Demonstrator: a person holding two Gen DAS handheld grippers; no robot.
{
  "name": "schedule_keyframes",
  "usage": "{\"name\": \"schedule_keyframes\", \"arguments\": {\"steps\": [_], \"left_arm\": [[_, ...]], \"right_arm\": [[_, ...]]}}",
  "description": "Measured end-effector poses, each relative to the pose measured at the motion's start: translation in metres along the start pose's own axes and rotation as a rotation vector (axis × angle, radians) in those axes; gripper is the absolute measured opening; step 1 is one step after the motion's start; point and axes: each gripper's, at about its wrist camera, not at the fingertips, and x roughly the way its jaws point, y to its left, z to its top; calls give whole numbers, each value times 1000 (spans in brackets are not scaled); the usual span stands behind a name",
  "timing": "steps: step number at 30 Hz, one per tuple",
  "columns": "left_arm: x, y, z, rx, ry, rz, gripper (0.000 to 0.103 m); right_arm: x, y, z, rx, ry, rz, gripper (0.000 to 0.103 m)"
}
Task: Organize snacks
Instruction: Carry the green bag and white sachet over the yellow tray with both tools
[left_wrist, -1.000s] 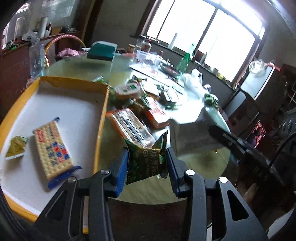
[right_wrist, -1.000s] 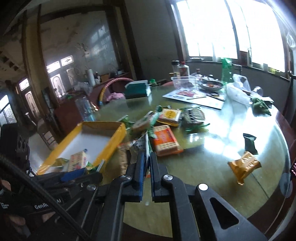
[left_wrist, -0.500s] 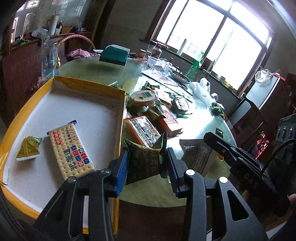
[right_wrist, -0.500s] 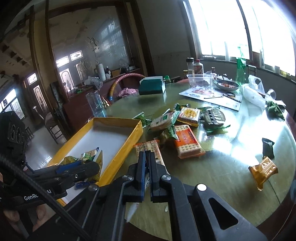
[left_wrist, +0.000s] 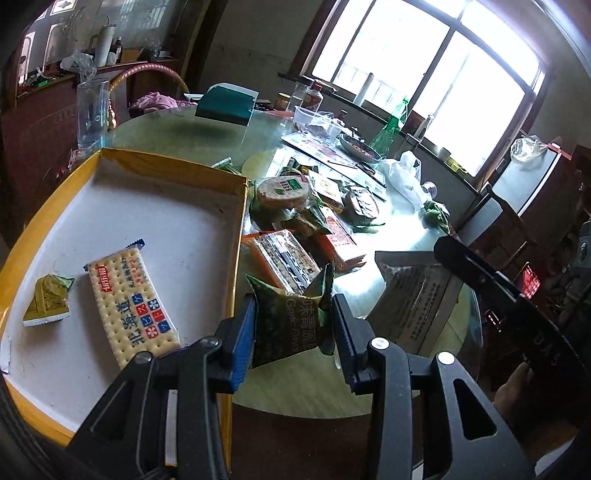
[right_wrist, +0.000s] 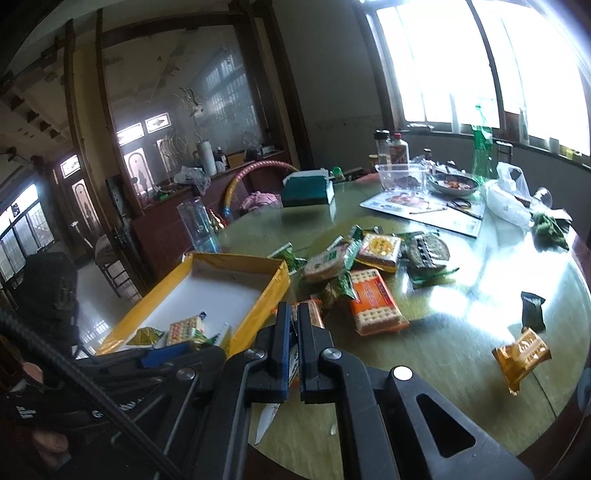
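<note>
Green snack packet (left_wrist: 291, 325) clamped between left hand-held gripper (left_wrist: 293, 328) pads.

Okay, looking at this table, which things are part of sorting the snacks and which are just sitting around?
Part of the job:
- yellow tray
- green packet in the left gripper
- grey packet in the right gripper
- cracker pack in the tray
- orange cracker pack
- gold packet

Just lying about:
- drinking glass
- green bottle
- white plastic bag
- dark green box
</note>
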Motion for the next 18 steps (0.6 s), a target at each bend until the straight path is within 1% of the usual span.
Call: {"name": "schedule_keyframes", "arguments": {"steps": [8,11,18], "left_arm": [[-14,14,18,-23,-41,5,42],[-17,26,28,-36,-62,35,42],[-24,66,47,-97,-97,106,42]], "right_arm": [[6,17,20,-31,-31,61,1],[16,26,29,-37,-32,104,1],[51,40,40,-17,20,220,1]]}}
